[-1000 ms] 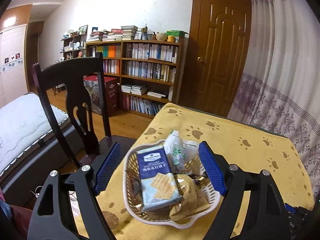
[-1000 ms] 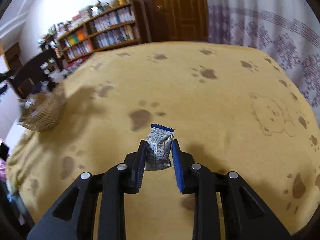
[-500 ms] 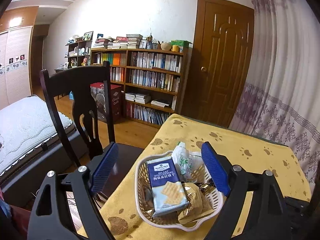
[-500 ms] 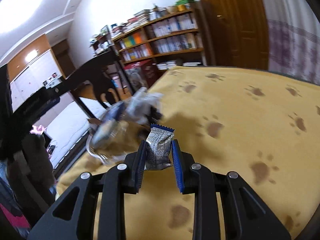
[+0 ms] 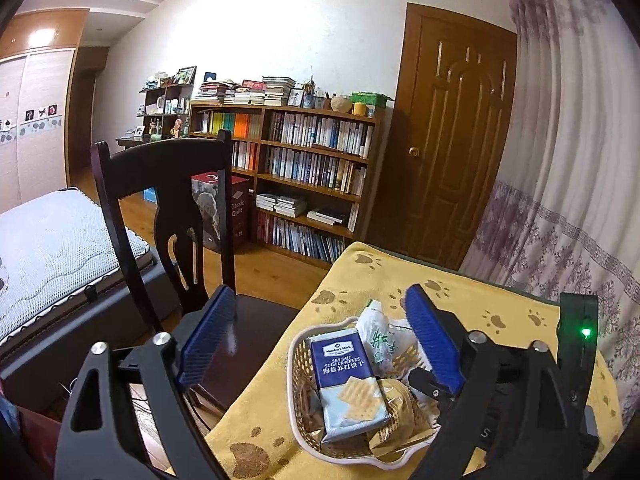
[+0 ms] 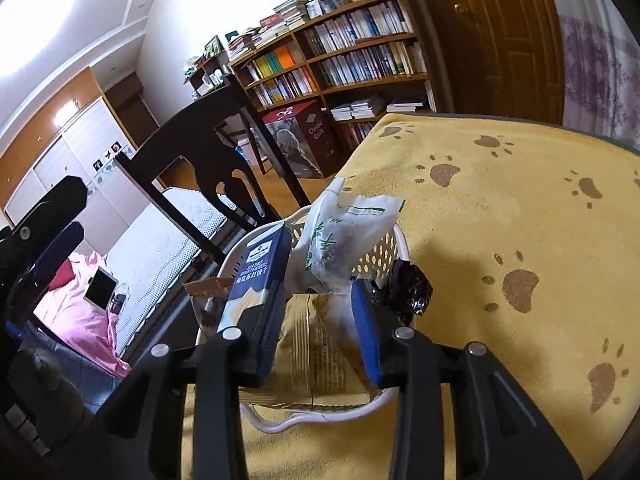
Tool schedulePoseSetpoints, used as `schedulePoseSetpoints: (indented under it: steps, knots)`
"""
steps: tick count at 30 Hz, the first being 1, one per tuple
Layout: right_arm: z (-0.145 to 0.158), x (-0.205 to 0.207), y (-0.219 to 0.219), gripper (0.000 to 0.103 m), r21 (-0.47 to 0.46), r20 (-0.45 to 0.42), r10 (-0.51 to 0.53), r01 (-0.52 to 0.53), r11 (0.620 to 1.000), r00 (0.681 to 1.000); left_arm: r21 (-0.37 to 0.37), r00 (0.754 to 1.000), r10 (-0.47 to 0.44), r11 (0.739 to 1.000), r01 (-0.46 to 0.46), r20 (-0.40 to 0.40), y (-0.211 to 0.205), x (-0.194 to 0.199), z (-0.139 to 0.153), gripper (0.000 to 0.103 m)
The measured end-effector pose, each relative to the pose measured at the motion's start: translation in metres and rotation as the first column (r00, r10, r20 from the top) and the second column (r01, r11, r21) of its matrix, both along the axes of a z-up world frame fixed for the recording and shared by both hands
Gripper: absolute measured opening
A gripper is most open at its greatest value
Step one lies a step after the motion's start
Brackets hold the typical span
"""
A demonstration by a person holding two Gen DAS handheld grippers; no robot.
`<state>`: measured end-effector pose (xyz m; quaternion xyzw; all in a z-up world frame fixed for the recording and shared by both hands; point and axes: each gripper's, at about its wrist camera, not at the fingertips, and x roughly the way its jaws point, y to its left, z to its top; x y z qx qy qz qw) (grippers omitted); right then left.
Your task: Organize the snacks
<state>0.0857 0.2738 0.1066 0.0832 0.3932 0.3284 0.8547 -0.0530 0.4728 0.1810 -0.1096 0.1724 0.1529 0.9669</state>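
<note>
A white plastic basket point(image 5: 296, 360) point(image 6: 384, 248) stands at the table's corner, holding a blue cracker pack point(image 5: 344, 380) point(image 6: 256, 276), a white packet with green print point(image 5: 376, 344) point(image 6: 340, 240), a tan packet point(image 6: 316, 344) and a dark wrapped candy point(image 6: 408, 288). My right gripper point(image 6: 318, 320) hangs open right over the basket, nothing between its fingers; only the tan packet shows below the gap. My left gripper point(image 5: 320, 340) stands wide open, its fingers on either side of the basket and short of it. The silver snack is out of sight.
A yellow paw-print cloth point(image 6: 520, 200) covers the table. A dark wooden chair point(image 5: 168, 184) stands close to the basket corner, with a bed point(image 5: 48, 240) beyond it. A bookshelf point(image 5: 304, 168), a door and a curtain line the far side.
My right gripper carried the silver snack from the table's middle to above the basket, then parted its fingers; the snack is gone from between them. The left gripper tilted up slightly.
</note>
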Motion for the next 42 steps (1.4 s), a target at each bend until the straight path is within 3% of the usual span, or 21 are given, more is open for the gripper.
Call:
schedulePoseSetpoints:
  steps: [9,13,17,19,24,28,34,42]
  knots:
    - [-0.002,-0.018,-0.027,0.036,-0.014,0.040,-0.039,0.040,0.999,0.998,0.008,1.000,0.010,1.000,-0.010,0.000,0.002,-0.002,0.001,0.095]
    - [-0.007,-0.028,-0.048,0.052,-0.026,0.050,-0.102,0.103,0.994,0.994,0.018,1.000,0.016,1.000,-0.016,0.001,-0.001,-0.002,0.003,0.097]
    - [-0.010,-0.039,-0.058,0.055,-0.066,0.070,-0.135,0.140,0.988,0.988,0.021,1.000,0.021,1.000,-0.021,-0.003,-0.002,-0.003,0.003,0.099]
    - [-0.010,-0.044,-0.061,0.069,-0.075,0.085,-0.141,0.148,0.986,0.986,0.023,1.000,0.021,1.000,-0.021,-0.006,-0.002,-0.003,0.002,0.099]
    - [-0.005,-0.064,-0.054,0.081,-0.128,0.162,-0.127,0.148,0.981,0.979,0.040,1.000,0.023,0.999,-0.023,-0.006,-0.004,-0.006,0.003,0.100]
    - [0.002,-0.080,-0.048,0.088,-0.173,0.228,-0.105,0.147,0.974,0.968,0.074,1.000,0.024,0.997,-0.025,0.003,-0.006,-0.014,0.004,0.100]
    - [0.012,-0.095,-0.046,0.093,-0.184,0.276,-0.106,0.161,0.970,0.955,0.199,0.999,0.031,0.980,-0.024,-0.030,-0.014,-0.023,-0.001,0.100]
    - [0.025,-0.116,-0.044,0.098,-0.207,0.342,-0.111,0.190,0.960,0.933,0.193,0.999,0.035,0.981,-0.029,-0.025,-0.014,-0.029,0.004,0.100]
